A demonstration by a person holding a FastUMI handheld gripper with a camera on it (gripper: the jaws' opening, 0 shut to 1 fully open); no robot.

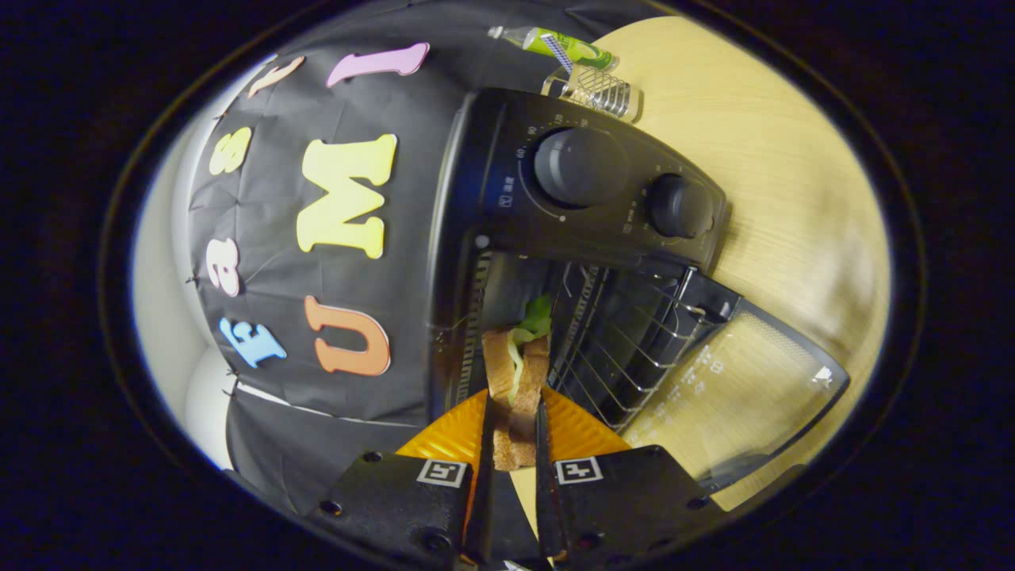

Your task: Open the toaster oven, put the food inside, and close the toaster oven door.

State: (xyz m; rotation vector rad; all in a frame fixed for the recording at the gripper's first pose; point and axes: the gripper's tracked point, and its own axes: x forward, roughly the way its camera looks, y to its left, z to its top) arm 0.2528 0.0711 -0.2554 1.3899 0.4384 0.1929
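Toaster oven (587,198) sits on the wooden surface (793,198) with its glass door (737,396) open; its wire rack (626,349) is bare; a green tube (567,46) and a clear holder (595,91) lie behind it; the hand-held gripper (514,428) squeezes a sandwich (517,373) at the oven's mouth.

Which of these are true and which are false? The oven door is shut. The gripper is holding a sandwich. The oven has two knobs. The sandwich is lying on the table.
1. The oven door is shut. False: it hangs open, so the wire rack inside shows.
2. The gripper is holding a sandwich. True: both fingers press on it.
3. The toaster oven has two knobs. True: one big knob, one smaller knob.
4. The sandwich is lying on the table. False: it is held at the oven's opening.
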